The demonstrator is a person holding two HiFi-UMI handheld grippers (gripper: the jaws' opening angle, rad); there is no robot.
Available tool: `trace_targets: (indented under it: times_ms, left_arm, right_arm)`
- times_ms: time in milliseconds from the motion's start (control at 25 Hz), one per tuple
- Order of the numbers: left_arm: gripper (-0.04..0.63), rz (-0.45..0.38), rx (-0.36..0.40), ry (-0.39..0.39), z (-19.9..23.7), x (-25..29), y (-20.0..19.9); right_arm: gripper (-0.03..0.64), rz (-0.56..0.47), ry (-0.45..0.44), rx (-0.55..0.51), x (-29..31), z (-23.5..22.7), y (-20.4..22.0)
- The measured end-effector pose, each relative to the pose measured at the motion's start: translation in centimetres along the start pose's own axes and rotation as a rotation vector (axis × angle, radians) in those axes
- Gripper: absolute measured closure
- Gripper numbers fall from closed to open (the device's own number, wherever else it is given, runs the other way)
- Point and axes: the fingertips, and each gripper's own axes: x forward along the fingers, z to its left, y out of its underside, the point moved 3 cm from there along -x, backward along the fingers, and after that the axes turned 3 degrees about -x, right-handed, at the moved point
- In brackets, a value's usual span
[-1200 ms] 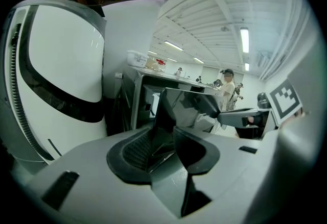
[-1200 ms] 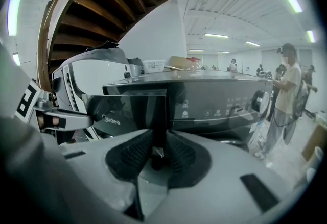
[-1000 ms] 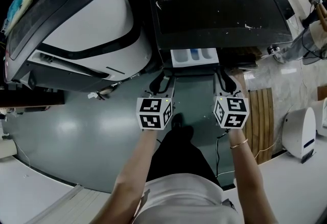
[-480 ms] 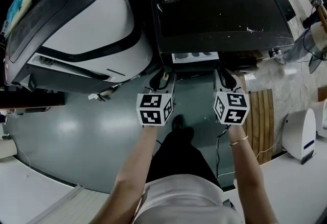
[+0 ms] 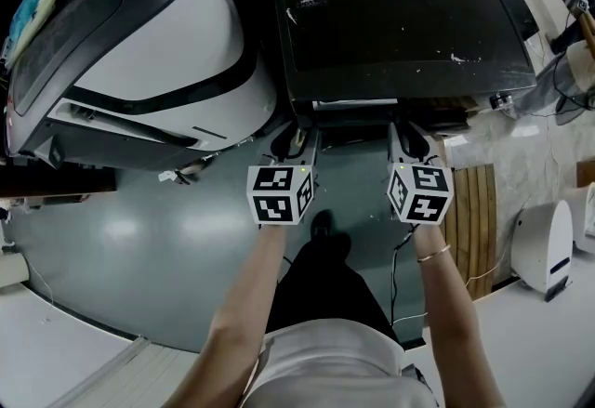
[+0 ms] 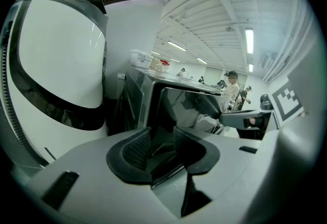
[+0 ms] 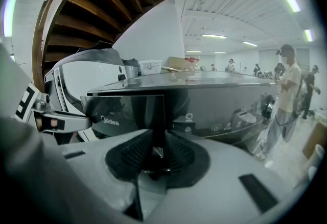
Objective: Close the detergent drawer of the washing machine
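Note:
The black washing machine (image 5: 400, 16) fills the upper right of the head view. Its detergent drawer (image 5: 355, 104) is pushed almost fully in, and only a thin pale strip shows along the front edge. My left gripper (image 5: 296, 138) is at the drawer's left end and my right gripper (image 5: 409, 138) at its right end, both tips against the front. In the left gripper view the dark glossy drawer front (image 6: 189, 103) stands just past the left gripper (image 6: 162, 141), whose jaws are apart and empty. In the right gripper view the drawer front (image 7: 127, 110) lies ahead of the right gripper (image 7: 158, 149), narrowly parted.
A large white rounded machine (image 5: 158, 34) stands to the left of the washer. A wooden slat board (image 5: 472, 211) and a small white appliance (image 5: 544, 243) lie on the floor at right. People stand far off in the room (image 7: 288, 85).
The drawer has slid in: its white compartments showed a second ago, now only a thin strip remains. Both grippers moved forward toward the machine with it.

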Motion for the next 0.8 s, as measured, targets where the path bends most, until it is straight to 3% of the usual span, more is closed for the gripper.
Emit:
trace_targets:
  times_ms: [800]
  left_arm:
    - [0.466, 0.016, -0.034, -0.031, 0.6, 1.0, -0.7]
  right_arm:
    - [0.546, 0.012, 0.021, -0.012, 1.4, -0.2, -0.8]
